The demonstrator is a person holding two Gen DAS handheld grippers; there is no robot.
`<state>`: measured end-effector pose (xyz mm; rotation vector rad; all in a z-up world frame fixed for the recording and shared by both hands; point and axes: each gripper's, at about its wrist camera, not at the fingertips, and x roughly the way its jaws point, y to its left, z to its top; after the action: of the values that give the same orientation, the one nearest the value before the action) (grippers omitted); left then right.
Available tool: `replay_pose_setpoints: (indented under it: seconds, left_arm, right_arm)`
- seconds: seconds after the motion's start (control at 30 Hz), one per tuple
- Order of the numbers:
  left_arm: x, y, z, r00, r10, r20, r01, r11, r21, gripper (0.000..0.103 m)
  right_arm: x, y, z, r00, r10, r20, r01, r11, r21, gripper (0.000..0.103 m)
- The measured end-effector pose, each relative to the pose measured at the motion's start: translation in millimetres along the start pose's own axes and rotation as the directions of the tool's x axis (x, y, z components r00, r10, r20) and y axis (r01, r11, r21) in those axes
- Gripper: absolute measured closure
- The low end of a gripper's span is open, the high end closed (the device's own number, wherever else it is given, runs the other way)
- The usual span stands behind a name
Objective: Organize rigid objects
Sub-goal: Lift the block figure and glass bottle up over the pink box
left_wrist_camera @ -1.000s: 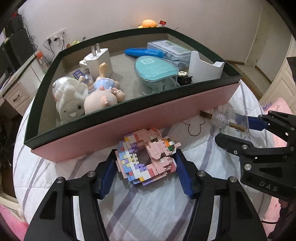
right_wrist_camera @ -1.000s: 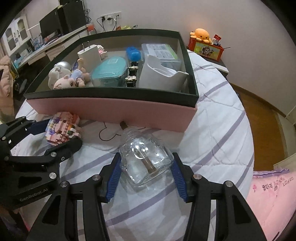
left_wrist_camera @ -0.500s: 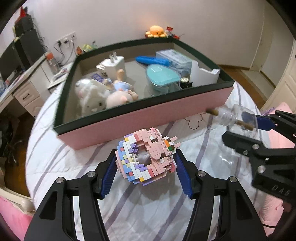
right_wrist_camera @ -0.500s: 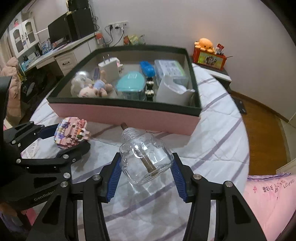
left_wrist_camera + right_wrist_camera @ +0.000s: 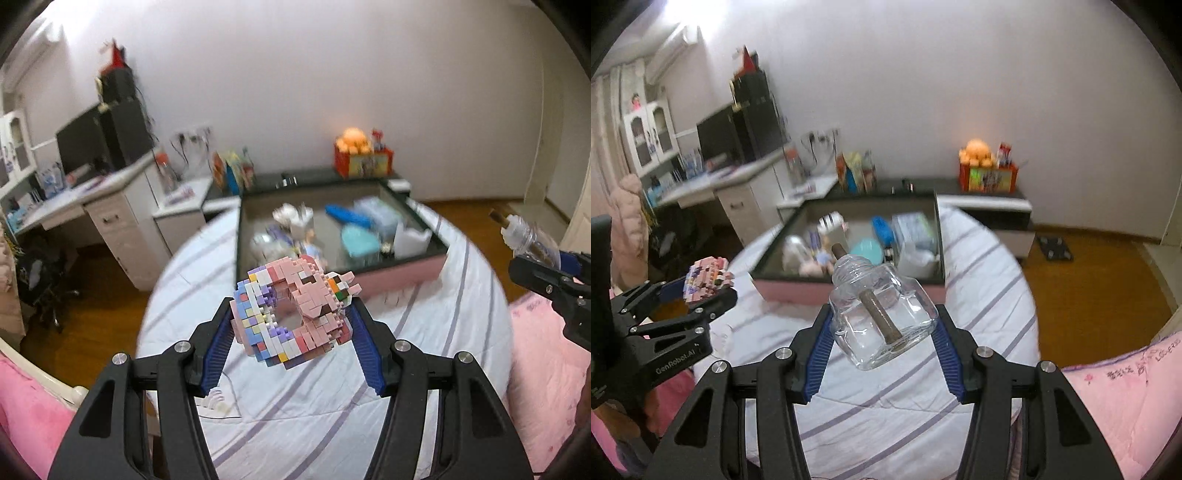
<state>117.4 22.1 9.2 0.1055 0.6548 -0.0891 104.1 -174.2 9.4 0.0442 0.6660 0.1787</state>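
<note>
My left gripper (image 5: 291,325) is shut on a pastel brick-built figure (image 5: 291,314), held in the air above the striped bedspread. The same figure (image 5: 707,277) shows at the left of the right wrist view. My right gripper (image 5: 882,328) is shut on a clear glass bottle (image 5: 882,317) with a brown stick through its neck. That bottle (image 5: 532,240) appears at the right edge of the left wrist view. Ahead on the bed lies the pink-sided storage box (image 5: 402,275) with a dark green rim (image 5: 849,277), blurred, holding dolls, a teal case and other items.
The bed's white quilt with purple stripes (image 5: 314,406) lies under both grippers. A pink blanket (image 5: 1123,398) lies at the right. A white desk with a monitor (image 5: 92,206) stands to the left, and a low cabinet with an orange plush (image 5: 979,155) stands by the far wall.
Both grippers have risen and tilted up, still gripping their objects. The box has dropped away, looks smaller and farther off, and the room's walls and desk have come into view.
</note>
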Motion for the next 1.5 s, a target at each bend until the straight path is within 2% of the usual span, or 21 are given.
replay_pose_setpoints:
  seconds: [0.17, 0.3, 0.4, 0.5, 0.67, 1.07, 1.27, 1.5]
  left_arm:
    - [-42, 10, 1, 0.992, 0.056, 0.111, -0.051, 0.998, -0.048, 0.042]
    - [-70, 15, 0, 0.971, 0.140, 0.195, -0.124, 0.988, -0.093, 0.042]
    - [-85, 18, -4, 0.958, 0.174, 0.227, -0.150, 0.982, -0.118, 0.042]
    - [-93, 21, -8, 0.954, 0.179, 0.242, -0.150, 0.980, -0.131, 0.042]
    - [-100, 26, -11, 0.950, 0.184, 0.253, -0.154, 0.979, -0.135, 0.042]
    - [-86, 30, -8, 0.958, 0.171, 0.229, -0.143, 0.981, -0.134, 0.042]
    - [-66, 37, 6, 0.960, 0.172, 0.223, -0.146, 0.981, -0.126, 0.042]
    - [-40, 44, 33, 0.962, 0.144, 0.233, -0.124, 0.987, -0.098, 0.042]
  right_arm:
    - [-37, 9, 0, 0.995, 0.015, 0.098, -0.013, 1.000, -0.020, 0.050]
    - [-56, 9, -2, 0.989, 0.036, 0.142, -0.034, 0.999, -0.015, 0.050]
    - [-66, 9, -4, 0.985, 0.041, 0.167, -0.040, 0.999, -0.013, 0.050]
    - [-72, 8, -6, 0.982, 0.037, 0.187, -0.035, 0.999, -0.012, 0.050]
    - [-72, 8, -8, 0.981, 0.036, 0.189, -0.036, 0.999, -0.005, 0.050]
    - [-63, 7, -2, 0.983, 0.024, 0.183, -0.023, 1.000, -0.008, 0.049]
    - [-52, 6, 6, 0.984, -0.013, 0.177, 0.012, 1.000, 0.006, 0.049]
    - [-18, 8, 26, 0.990, -0.028, 0.136, 0.026, 1.000, 0.012, 0.049]
